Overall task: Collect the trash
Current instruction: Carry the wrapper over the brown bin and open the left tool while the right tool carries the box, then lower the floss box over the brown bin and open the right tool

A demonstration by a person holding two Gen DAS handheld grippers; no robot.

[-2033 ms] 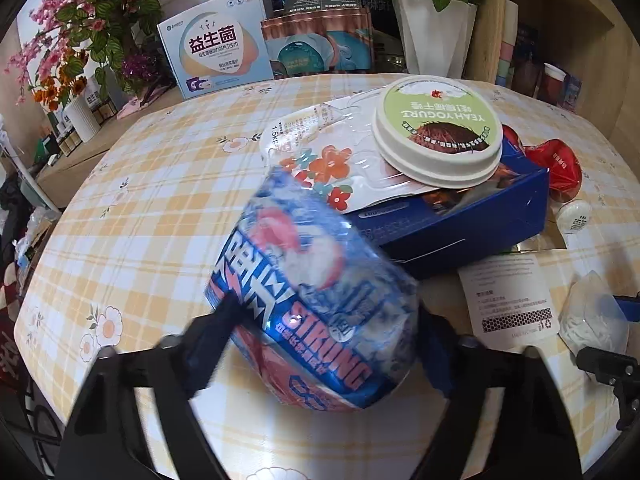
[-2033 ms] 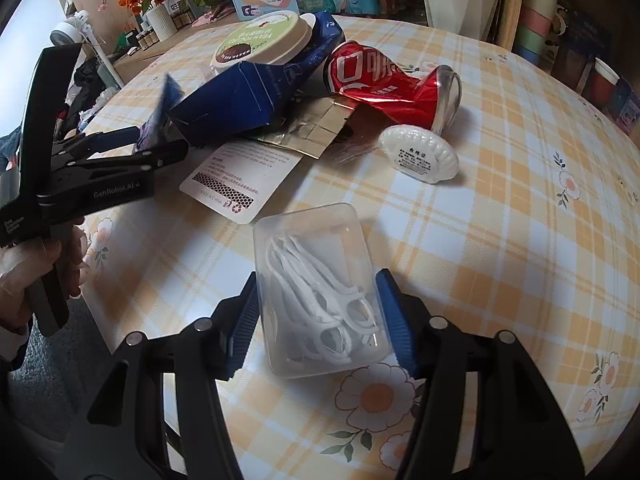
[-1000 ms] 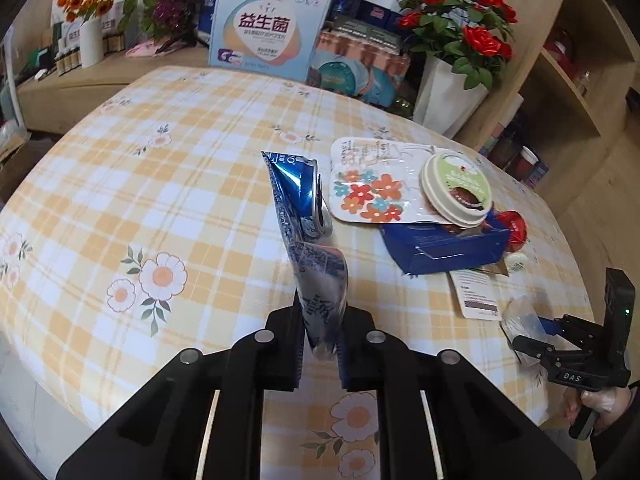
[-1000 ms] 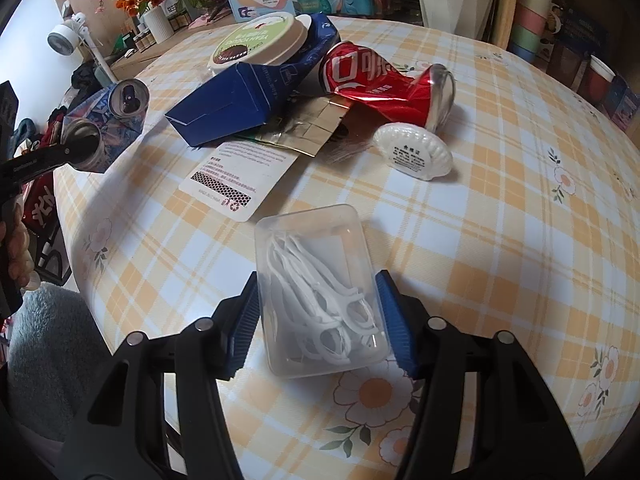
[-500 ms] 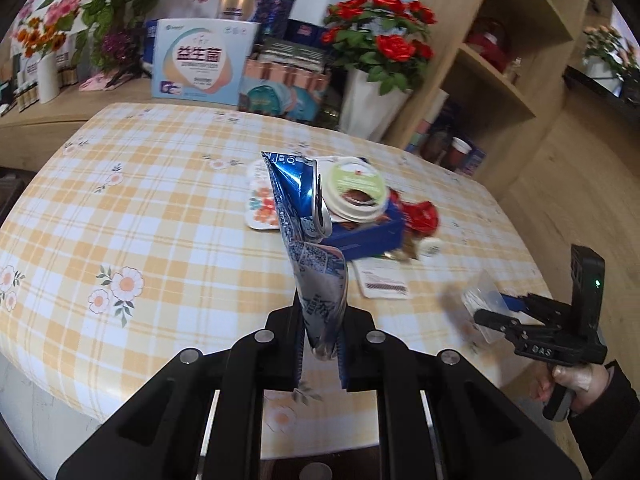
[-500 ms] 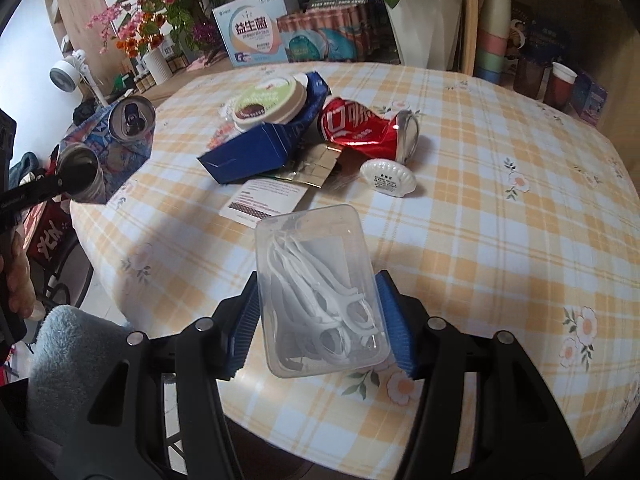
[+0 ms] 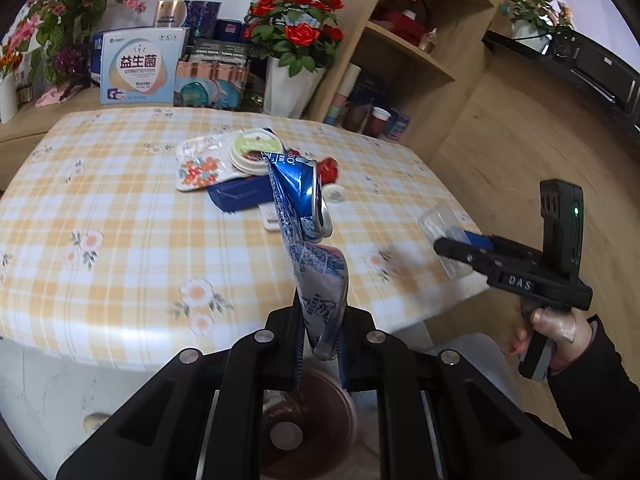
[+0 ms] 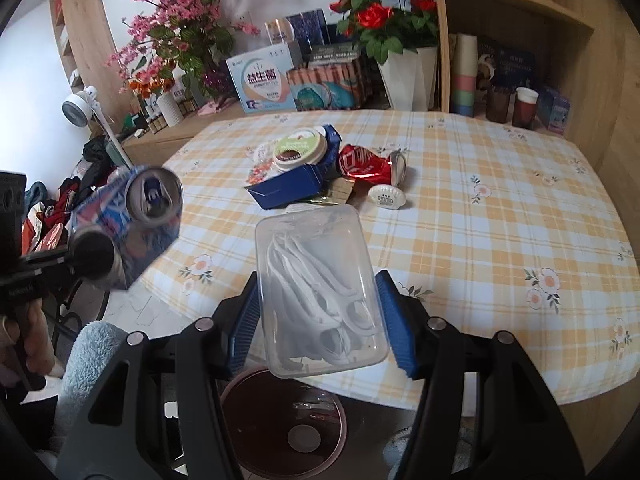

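My left hand-held gripper (image 7: 320, 344) pinches one crushed blue can (image 7: 308, 240); my right hand-held gripper (image 8: 320, 316) clamps one clear box (image 8: 318, 292). One bin (image 8: 284, 424) below, partly hidden. Beyond, one red can (image 8: 366, 166) on the worktop (image 8: 500, 216).

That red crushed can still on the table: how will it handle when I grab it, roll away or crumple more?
The red can is already dented and lies on its side, so it probably won't roll far. Likely light and thin-walled; a firm squeeze may flatten it further, as with the blue can pinched in the left gripper. Its glossy skin could slip.
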